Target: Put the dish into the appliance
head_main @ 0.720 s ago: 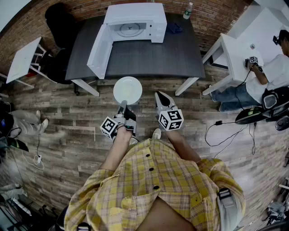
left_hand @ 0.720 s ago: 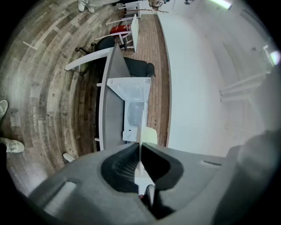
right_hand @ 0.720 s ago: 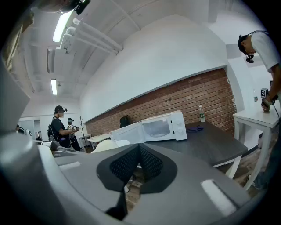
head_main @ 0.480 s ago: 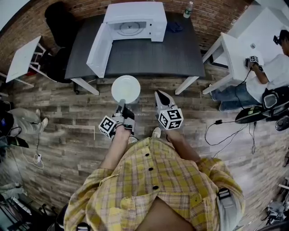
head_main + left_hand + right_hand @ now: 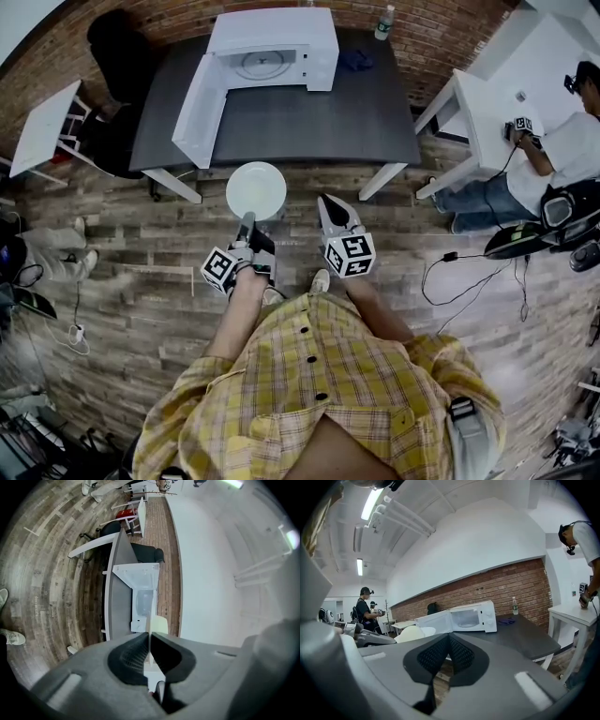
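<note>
A round white dish is held level over the wooden floor, just short of the dark table's near edge. My left gripper is shut on its near rim; in the left gripper view the dish shows edge-on between the jaws. The white microwave stands at the back of the table with its door swung wide open to the left and its glass turntable visible. My right gripper hovers beside the dish, jaws closed on nothing. From the right gripper view the microwave and the dish appear ahead.
A plastic bottle and a blue cloth lie at the table's back right. A black chair and a small white table stand to the left. A person sits at a white desk on the right; cables trail across the floor.
The dish and both grippers have drifted slightly left; the table and microwave sit a little higher and nearer in view as I step forward.
</note>
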The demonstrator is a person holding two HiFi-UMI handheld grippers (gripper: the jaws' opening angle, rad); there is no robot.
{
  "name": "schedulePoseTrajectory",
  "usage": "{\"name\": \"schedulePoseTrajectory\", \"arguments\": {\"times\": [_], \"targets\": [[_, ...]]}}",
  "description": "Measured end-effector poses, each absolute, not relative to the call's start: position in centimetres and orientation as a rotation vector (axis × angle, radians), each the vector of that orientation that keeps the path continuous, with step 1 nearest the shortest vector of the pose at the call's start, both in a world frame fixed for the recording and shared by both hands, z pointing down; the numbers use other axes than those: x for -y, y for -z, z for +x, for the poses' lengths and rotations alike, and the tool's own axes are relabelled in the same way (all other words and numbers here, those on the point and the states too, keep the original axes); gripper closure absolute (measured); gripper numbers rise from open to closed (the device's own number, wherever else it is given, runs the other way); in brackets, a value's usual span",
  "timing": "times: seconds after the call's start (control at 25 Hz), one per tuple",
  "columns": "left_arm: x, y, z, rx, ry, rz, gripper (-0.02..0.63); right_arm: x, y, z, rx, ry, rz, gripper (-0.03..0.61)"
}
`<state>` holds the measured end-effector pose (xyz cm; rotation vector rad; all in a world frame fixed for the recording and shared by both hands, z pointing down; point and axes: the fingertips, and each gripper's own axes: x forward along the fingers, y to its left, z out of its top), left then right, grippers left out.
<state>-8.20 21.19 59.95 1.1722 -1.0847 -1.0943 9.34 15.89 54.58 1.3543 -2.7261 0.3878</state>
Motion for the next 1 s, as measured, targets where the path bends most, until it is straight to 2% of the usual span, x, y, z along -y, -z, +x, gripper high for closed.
{"name": "schedulePoseTrajectory", "arguments": {"times": [0.72,1.0], "targets": [[-16.9,-58.4,-4.7,1.134,1.177,1.185,0.600,-11.1,-53.8,13.2,2.791,-0.387,1.280,0.575],[-14.9,-59.9,-4.7,1.125,1.162,1.144,0.600,-9.3,-54.9,12.5,2.778,-0.404,1.270,0.575]]}}
